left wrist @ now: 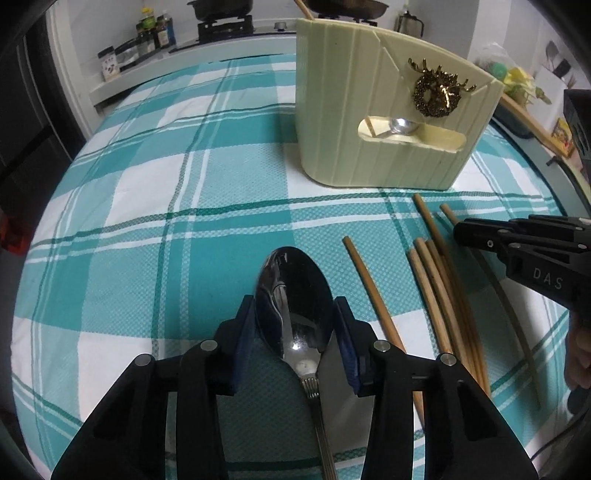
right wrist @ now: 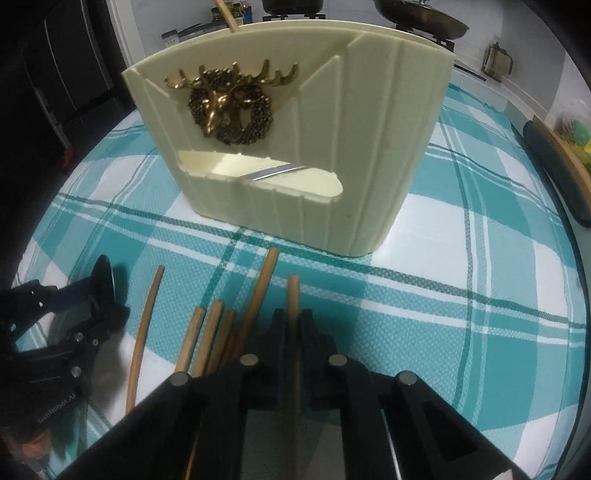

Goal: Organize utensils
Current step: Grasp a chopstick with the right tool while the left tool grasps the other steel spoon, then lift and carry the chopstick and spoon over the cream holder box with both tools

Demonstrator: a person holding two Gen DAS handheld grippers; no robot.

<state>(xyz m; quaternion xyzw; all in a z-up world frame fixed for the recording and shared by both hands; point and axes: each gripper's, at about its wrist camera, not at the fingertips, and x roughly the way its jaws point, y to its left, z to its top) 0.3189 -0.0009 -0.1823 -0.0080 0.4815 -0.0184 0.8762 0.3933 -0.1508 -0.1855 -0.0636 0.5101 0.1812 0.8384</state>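
Note:
A cream utensil holder (left wrist: 373,110) with a gold deer emblem stands on the checked cloth; it also shows in the right wrist view (right wrist: 332,147). Through its front slot a spoon bowl (left wrist: 400,124) shows inside. My left gripper (left wrist: 295,317) is shut on a steel spoon (left wrist: 295,295), its pads against the sides of the bowl. Several wooden chopsticks (left wrist: 439,291) lie on the cloth to its right. My right gripper (right wrist: 293,321) is shut on one chopstick (right wrist: 293,295), beside the other chopsticks (right wrist: 207,332).
The table wears a teal and white checked cloth (left wrist: 184,184). A stove with pans (left wrist: 221,22) and jars (left wrist: 147,33) stand behind. A dark tray (right wrist: 554,173) lies at the right edge. One chopstick (right wrist: 225,14) sticks up from the holder.

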